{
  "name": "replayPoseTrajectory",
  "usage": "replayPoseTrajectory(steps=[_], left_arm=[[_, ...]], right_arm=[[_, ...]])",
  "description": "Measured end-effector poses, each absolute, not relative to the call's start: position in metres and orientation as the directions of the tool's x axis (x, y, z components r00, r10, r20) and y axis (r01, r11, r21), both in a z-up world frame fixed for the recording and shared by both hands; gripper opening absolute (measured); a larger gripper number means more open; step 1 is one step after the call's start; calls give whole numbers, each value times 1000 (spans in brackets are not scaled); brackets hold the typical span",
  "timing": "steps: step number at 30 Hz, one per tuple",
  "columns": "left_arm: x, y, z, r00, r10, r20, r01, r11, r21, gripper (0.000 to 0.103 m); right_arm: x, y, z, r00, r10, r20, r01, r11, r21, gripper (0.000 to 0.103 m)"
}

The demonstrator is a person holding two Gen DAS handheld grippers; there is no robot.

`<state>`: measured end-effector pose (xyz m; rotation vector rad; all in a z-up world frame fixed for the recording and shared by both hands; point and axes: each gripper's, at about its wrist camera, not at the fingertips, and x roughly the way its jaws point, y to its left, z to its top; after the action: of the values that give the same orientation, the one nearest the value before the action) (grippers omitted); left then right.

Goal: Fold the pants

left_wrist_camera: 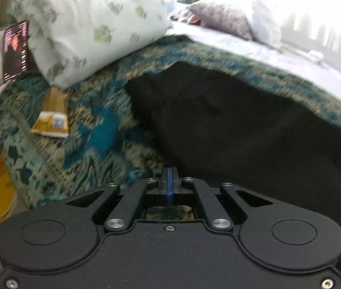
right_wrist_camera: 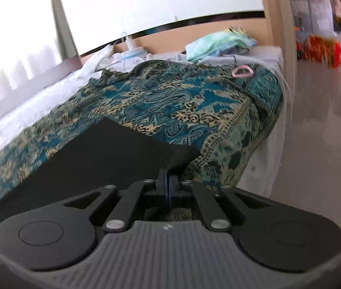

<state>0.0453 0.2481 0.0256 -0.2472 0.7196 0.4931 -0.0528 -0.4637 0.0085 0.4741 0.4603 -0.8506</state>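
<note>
Where pants point(left_wrist_camera: 242, 125) lie: pillow point(left_wrist_camera: 86, 29), yellow packet point(left_wrist_camera: 51, 124) alongside.

A teal and tan patterned blanket point(left_wrist_camera: 93, 130) covers the bed across the middle of both views. In the left wrist view, a pale leaf-print pillow point(left_wrist_camera: 91, 24) lies at upper left, a lit phone point(left_wrist_camera: 15, 50) leaning just beside it at the far left. A yellow packet point(left_wrist_camera: 51, 125) sits on the blanket below them. In the right wrist view, a pink ring point(right_wrist_camera: 242, 71) rests on the blanket at upper right, near folded green cloth point(right_wrist_camera: 218, 43).
</note>
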Motion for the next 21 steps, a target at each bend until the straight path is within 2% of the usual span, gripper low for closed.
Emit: replayPoseTrajectory(steps=[2,3,6,7,8,9,12,17,21], left_arm=[[43,247,24,654,348,-672,-507,861,-47,2],[41,246,25,658,342,-671,-502,863,-53,5],[37,245,34,674,332,-660,-502,862,-78,10],[35,244,39,680,341,-649,-504,860,-76,11],[33,240,45,691,354,-630,-504,861,-69,17],[31,236,52,708,368,-603,-500,864,-59,25],[30,219,71,766,375,-522,-464,885,-44,38],[53,197,79,827,292,-480,-354,934,-43,40],[73,197,61,810,293,-509,-362,931,-41,40]], right_arm=[[-53,-464,11,573,-597,-561,793,575,199,10],[-55,-466,12,571,-598,-562,796,570,203,26],[-62,-466,21,560,-619,-551,812,543,214,47],[-64,-464,24,556,-631,-541,816,538,210,49],[-65,-462,27,557,-641,-529,817,539,206,52],[-66,-458,32,560,-648,-515,815,544,201,53],[-59,-437,45,599,-639,-482,784,590,193,56],[-20,-372,61,756,-466,-459,594,784,182,61],[21,-315,68,843,-207,-496,360,903,235,61]])
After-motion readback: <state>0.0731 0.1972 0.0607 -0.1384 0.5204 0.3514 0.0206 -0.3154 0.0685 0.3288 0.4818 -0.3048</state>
